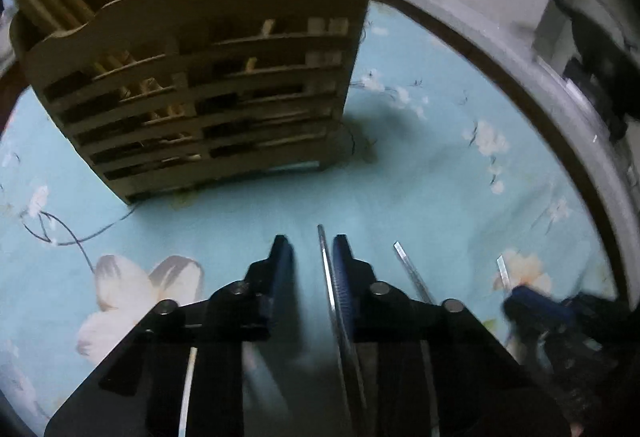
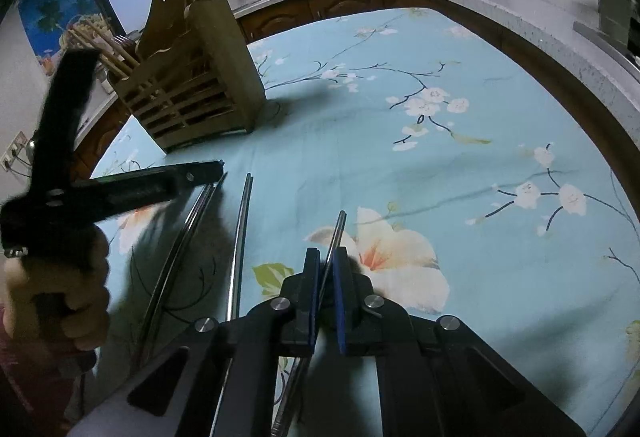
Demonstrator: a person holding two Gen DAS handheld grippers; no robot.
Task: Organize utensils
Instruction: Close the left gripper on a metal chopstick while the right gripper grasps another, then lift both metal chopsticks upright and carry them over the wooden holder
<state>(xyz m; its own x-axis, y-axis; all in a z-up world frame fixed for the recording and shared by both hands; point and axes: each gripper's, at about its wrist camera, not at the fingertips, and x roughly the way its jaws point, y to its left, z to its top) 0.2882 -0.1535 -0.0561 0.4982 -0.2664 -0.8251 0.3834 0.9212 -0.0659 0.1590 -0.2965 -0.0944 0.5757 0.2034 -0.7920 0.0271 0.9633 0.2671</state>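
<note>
Several metal chopsticks lie on the floral blue tablecloth [image 2: 460, 165]. My right gripper [image 2: 326, 253] is shut on one chopstick [image 2: 338, 227], whose far end sticks out past the blue pads. My left gripper [image 1: 312, 243] hangs low over the cloth. Another chopstick [image 1: 325, 269] lies between its jaws against the right finger [image 1: 343, 257], with a clear gap to the left finger [image 1: 282, 257]. The right wrist view shows the left gripper [image 2: 218, 167] from the side, over the far ends of a close pair of chopsticks [image 2: 202, 203]. A wooden slatted utensil holder [image 1: 200, 89] stands just beyond.
One more chopstick [image 2: 242, 229] lies between the two grippers. A person's hand [image 2: 60, 289] holds the left gripper's handle. The holder [image 2: 192, 97] has wooden utensils in it. A dark table edge [image 1: 516, 85] curves on the right, with a grey kitchen counter [image 2: 500, 1] behind it.
</note>
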